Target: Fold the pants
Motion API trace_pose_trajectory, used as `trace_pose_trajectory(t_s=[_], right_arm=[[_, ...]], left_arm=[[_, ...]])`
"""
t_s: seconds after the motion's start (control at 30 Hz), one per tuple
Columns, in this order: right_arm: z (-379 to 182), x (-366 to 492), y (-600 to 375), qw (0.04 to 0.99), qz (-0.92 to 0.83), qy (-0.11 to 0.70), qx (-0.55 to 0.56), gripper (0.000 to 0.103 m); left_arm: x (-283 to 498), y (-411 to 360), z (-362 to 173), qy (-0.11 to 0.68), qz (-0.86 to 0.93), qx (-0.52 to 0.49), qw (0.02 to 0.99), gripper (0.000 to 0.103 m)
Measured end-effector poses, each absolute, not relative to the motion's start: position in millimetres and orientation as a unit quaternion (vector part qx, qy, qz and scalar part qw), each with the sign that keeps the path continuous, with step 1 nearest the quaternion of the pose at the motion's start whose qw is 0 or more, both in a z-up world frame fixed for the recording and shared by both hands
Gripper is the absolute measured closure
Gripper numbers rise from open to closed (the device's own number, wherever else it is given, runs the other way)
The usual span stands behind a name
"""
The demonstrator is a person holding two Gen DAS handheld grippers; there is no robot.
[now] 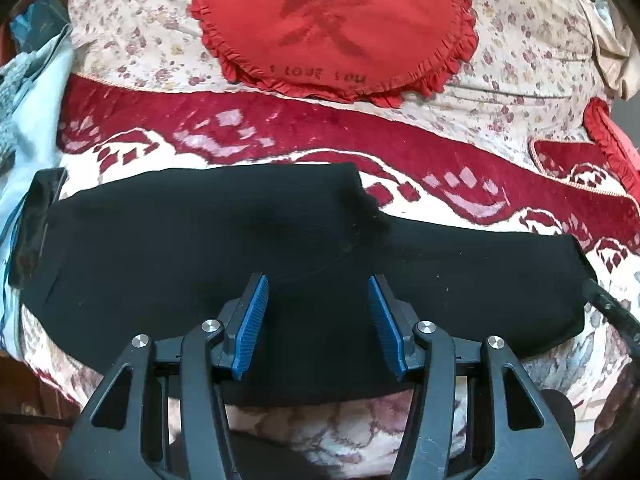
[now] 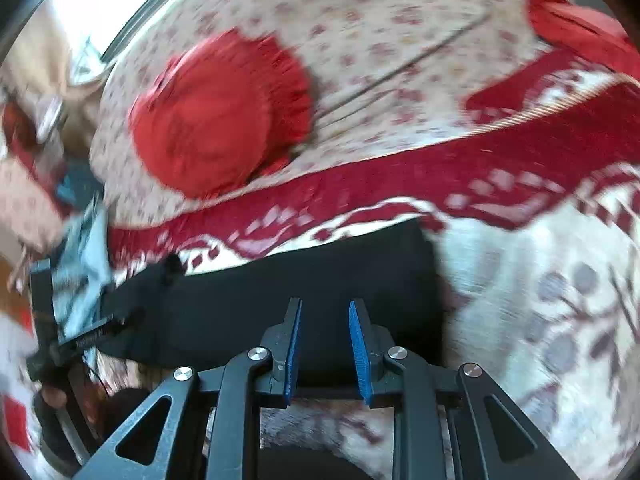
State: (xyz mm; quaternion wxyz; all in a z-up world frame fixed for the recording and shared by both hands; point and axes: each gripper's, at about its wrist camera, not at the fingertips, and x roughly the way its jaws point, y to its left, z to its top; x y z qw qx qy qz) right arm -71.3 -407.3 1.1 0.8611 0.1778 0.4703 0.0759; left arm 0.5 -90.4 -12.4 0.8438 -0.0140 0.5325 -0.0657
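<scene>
Black fabric is filling the near part of both wrist views: the pants (image 1: 240, 264) are lying flat across the bed, already looking folded lengthwise into a long band, so I'm guessing the next fold is going to be end to end. The left tongs (image 1: 318, 308) are hanging right over the middle of that band with the blue pads (image 1: 250, 332) spread wide and nothing between them, so released, probably lining up for a pinch on the near edge. The right tongs (image 2: 325, 344) are also sitting parted and empty over the pants (image 2: 312, 280), close to the squared-off end, which is ending just past the right pad; that view is pretty blurry so I'm not calling whether they're touching cloth. Edge-wise, the near hem is running just in front of both tongs, and the far edge is stepping up in a bump left of centre. Past that, the red and cream patterned blanket (image 1: 460, 196) is giving plenty of open room to the right for swinging a fold over. Further back a round red frilled cushion (image 1: 332, 28) is resting on the floral cover (image 1: 520, 40), well apart from the pants, so it's not getting in the way. On the left, some pale blue cloth (image 1: 36, 128) is crowding that end a bit.
</scene>
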Motion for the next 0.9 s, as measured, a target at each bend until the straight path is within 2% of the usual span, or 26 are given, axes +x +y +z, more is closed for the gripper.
trace_pose_trajectory(t_s=[0.23, 0.37, 0.5, 0.9], right_arm=[[-30, -35, -396, 0.853, 0.065, 0.499, 0.137, 0.081], [-42, -19, -407, 0.855, 0.061, 0.497, 0.136, 0.081], [-40, -9, -410, 0.852, 0.053, 0.501, 0.144, 0.081], [-14, -69, -392, 0.850, 0.084, 0.504, 0.128, 0.079]], left_arm=[[17, -111, -29, 0.544, -0.067, 0.022, 0.836, 0.052], [27, -118, -35, 0.543, -0.069, 0.027, 0.837, 0.039], [27, -122, -34, 0.540, -0.064, 0.029, 0.839, 0.039], [-2, -128, -11, 0.528, -0.091, 0.012, 0.844, 0.039]])
